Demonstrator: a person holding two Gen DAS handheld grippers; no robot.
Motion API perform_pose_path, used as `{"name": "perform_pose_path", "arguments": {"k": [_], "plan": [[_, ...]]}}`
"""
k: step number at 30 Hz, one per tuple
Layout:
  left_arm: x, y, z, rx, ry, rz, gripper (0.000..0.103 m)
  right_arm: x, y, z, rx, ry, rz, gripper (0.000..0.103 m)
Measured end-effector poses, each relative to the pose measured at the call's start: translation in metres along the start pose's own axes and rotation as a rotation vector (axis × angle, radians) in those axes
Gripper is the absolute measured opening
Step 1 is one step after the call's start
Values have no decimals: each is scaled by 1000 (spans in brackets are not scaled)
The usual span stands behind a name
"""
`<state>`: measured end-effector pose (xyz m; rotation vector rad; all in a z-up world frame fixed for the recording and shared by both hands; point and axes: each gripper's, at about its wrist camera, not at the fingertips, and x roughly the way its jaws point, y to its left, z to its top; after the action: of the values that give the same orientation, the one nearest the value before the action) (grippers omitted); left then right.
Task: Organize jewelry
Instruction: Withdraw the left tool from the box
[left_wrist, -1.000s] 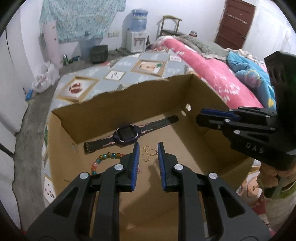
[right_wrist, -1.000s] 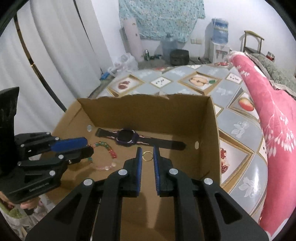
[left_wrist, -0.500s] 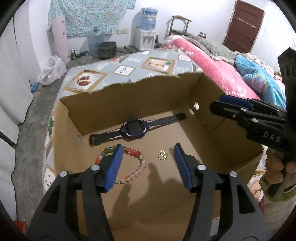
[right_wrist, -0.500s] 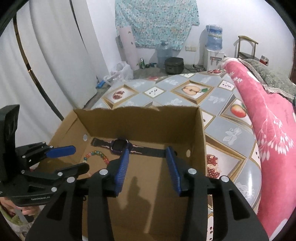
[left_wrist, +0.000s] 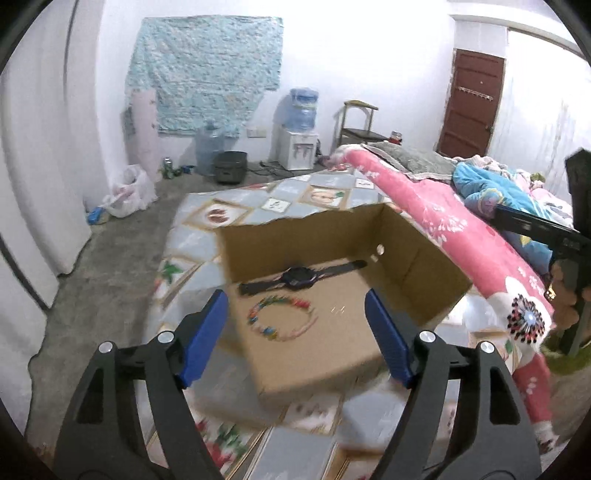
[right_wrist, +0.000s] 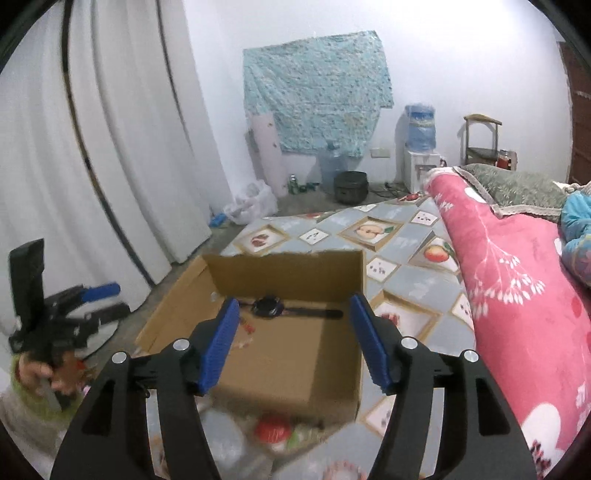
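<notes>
Two handheld grippers hover above an open cardboard box (left_wrist: 424, 273) that sits on a mat printed with framed fruit pictures (right_wrist: 369, 230). The left gripper (left_wrist: 295, 336) has its blue-padded jaws spread wide with nothing between them, held over the near edge of the box. The right gripper (right_wrist: 293, 341) is likewise spread wide and empty, also above the box's near edge. Inside the box, a dark smartwatch (left_wrist: 301, 275) lies flat along the foot of the far wall, its strap stretched out to both sides. Just in front of it, toward the left wall, a bracelet of multicoloured beads (left_wrist: 282, 317) lies in a loose ring on the box floor. A small gold trinket (left_wrist: 338, 310), too blurred to make out clearly, lies to the right of the bracelet, near the middle of the floor. A pink floral blanket (right_wrist: 517, 295) runs along the mat's right edge, close beside the box.
</notes>
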<state>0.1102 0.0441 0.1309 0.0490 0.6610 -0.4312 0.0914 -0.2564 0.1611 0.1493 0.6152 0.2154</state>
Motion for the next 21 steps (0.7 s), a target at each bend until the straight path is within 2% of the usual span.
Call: {"name": "perform_pose_path", "arguments": {"k": [3, 4, 6, 8, 12, 15, 17, 18, 20, 21], "plan": [[-18, 13, -27, -40, 15, 22, 73, -16, 4, -31, 7, 29, 4, 61], [-22, 15, -40, -58, 23, 12, 73, -20, 7, -45, 12, 39, -6, 61], [-19, 15, -61, -81, 55, -15, 73, -20, 11, -69, 44, 66, 28, 61], [-9, 10, -83, -101, 104, -38, 73, -13, 12, -95, 82, 117, 48, 61], [29, -2, -117, -121, 233, -65, 72, 22, 12, -144, 146, 253, -7, 61], [51, -15, -133, -58, 272, -18, 65, 51, 10, -170, 206, 352, -22, 58], [64, -24, -139, 11, 288, 43, 56, 61, 13, -175, 231, 369, 5, 57], [66, -26, -142, 28, 294, 53, 54, 65, 16, -175, 238, 376, 26, 56], [74, -30, -143, 64, 313, 93, 42, 69, 23, -175, 222, 378, 46, 56], [78, -31, -144, 73, 324, 92, 40, 70, 28, -175, 206, 379, 49, 56]]}}
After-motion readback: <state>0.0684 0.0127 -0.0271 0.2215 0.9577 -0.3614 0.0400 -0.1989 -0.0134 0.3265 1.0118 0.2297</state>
